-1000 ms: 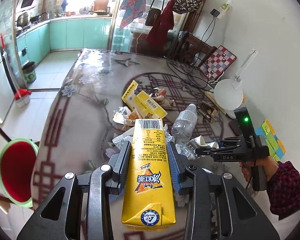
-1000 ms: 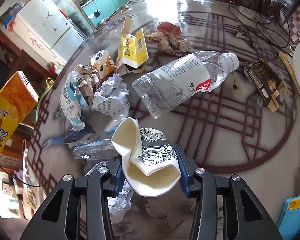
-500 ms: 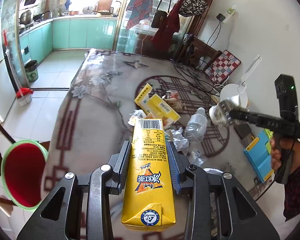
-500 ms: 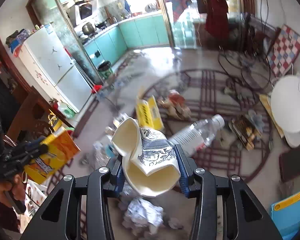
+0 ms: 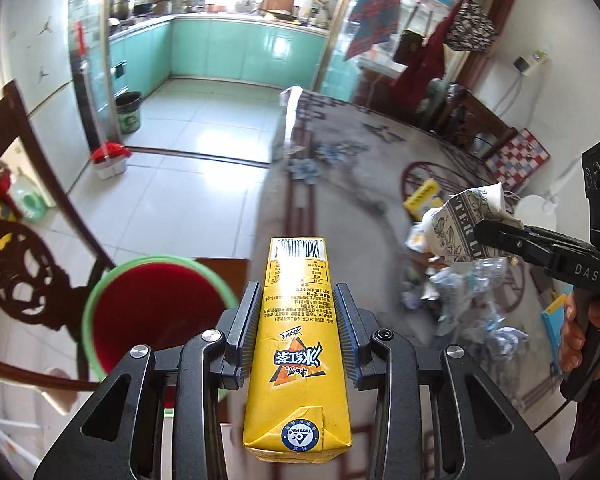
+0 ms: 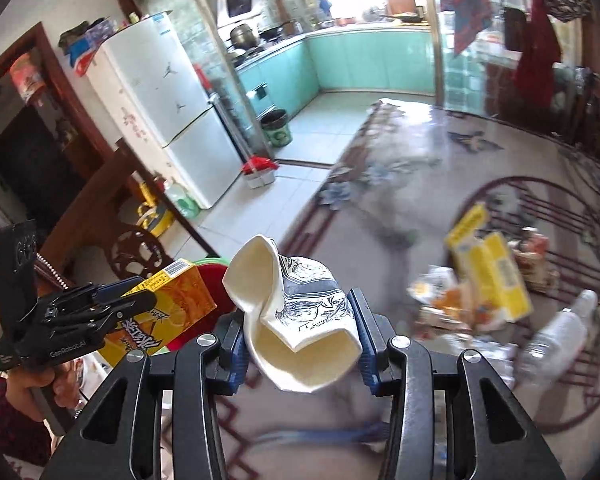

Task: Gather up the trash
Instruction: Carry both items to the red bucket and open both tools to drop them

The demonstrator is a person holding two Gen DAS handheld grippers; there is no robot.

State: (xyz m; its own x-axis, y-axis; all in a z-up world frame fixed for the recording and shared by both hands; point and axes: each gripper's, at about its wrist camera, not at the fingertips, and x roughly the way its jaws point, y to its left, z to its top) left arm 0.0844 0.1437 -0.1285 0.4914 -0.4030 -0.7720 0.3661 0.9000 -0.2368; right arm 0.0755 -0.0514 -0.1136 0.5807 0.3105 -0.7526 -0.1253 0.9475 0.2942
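Observation:
My left gripper (image 5: 296, 312) is shut on a tall yellow drink carton (image 5: 298, 340), held just right of a green bin with a red inside (image 5: 156, 312) that stands beside the table's edge. My right gripper (image 6: 300, 332) is shut on a crushed white paper cup (image 6: 296, 316) with dark printed drawings, held above the table's near left edge. In the left wrist view the right gripper (image 5: 488, 232) and the paper cup (image 5: 460, 228) show at the right. In the right wrist view the left gripper (image 6: 136, 300) with the yellow carton (image 6: 168, 304) sits at the left, over the bin (image 6: 210, 270).
On the patterned table (image 6: 440, 184) lie crumpled wrappers (image 6: 436, 300), an opened yellow box (image 6: 496, 276) and a clear plastic bottle (image 6: 556, 340). A dark wooden chair (image 5: 28, 248) stands by the bin. Tiled floor, a small dark bin (image 5: 128, 114) and a fridge (image 6: 164, 116) lie beyond.
Both grippers have swung left, away from the trash pile toward the table's edge and the green bin, each still holding its item. The right gripper has also risen from the table.

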